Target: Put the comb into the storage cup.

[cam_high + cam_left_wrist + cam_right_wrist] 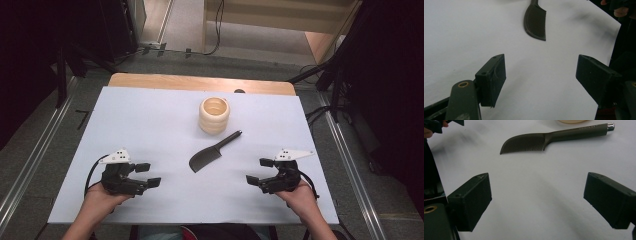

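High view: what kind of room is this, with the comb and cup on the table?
Probably a lab or recording workshop: a white table set up between metal rails, cables across the floor, and dark equipment stands around it.

My overhead camera looks down at twelve o'clock; both low gripper cameras face inward, sharing the comb.

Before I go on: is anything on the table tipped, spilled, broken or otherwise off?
Nothing stands out. The ribbed pale wooden cup stands upright, the dark plastic comb lies flat and whole just in front of it on the white table sheet, and both tongs, left and right, are open and empty.
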Demonstrator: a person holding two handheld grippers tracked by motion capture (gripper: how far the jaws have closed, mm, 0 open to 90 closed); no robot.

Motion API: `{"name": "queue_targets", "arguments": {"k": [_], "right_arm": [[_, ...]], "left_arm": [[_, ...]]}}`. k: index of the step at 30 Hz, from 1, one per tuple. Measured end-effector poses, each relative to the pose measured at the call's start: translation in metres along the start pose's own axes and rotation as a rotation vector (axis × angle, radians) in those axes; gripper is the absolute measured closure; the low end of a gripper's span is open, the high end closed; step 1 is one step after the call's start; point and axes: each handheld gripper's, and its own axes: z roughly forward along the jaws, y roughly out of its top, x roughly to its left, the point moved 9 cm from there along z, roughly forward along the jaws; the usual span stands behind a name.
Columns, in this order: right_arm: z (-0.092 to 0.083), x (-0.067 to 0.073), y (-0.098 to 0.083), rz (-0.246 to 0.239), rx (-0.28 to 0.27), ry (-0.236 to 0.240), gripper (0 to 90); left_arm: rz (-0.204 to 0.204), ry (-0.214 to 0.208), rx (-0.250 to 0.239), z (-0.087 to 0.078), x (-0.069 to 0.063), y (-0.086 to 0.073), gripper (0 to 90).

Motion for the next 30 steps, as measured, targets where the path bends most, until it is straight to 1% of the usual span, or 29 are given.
{"name": "queue_targets", "arguments": {"k": [3,9,14,16,21,23,26,28,30], "right_arm": [[0.001,-0.0011,0.0005,0.003,0.003,0.004,6.1],[0.0005,-0.0027,-0.0017,0.01,0.005,0.006,6.1],[0.0014,-0.0015,-0.0017,0.012,0.008,0.014,6.1],[0.0018,-0.0017,-0.0016,0.011,0.009,0.011,6.2],[0.0035,-0.0019,-0.0009,0.013,0.007,0.004,6.1],[0.0036,-0.0015,-0.001,0.016,0.008,0.005,6.2],[0.003,-0.0005,-0.0011,0.005,0.004,0.009,6.2],[0.0025,0.0,-0.0012,0.014,0.003,0.014,6.2],[0.0025,0.0003,-0.0017,0.013,0.001,0.017,6.1]], "left_arm": [[0.001,0.002,0.006,0.0011,0.0011,-0.0001,24.8],[0.002,0.001,0.003,0.0032,0.0022,0.0023,24.8],[0.004,0.008,0.0,0.0013,0.0024,0.0013,24.9],[-0.001,0.011,-0.003,0.0007,0.0022,0.0012,24.9],[0.003,0.01,-0.014,-0.0015,0.0007,0.0013,24.9],[0.006,0.012,-0.009,-0.0018,0.001,0.0005,24.9],[0.006,0.012,-0.01,-0.0018,0.0005,0.0014,25.0],[0.009,0.013,-0.005,-0.0013,0.0006,0.0015,25.0],[0.011,0.013,-0.005,-0.0012,0.0005,0.0019,25.1]]}}
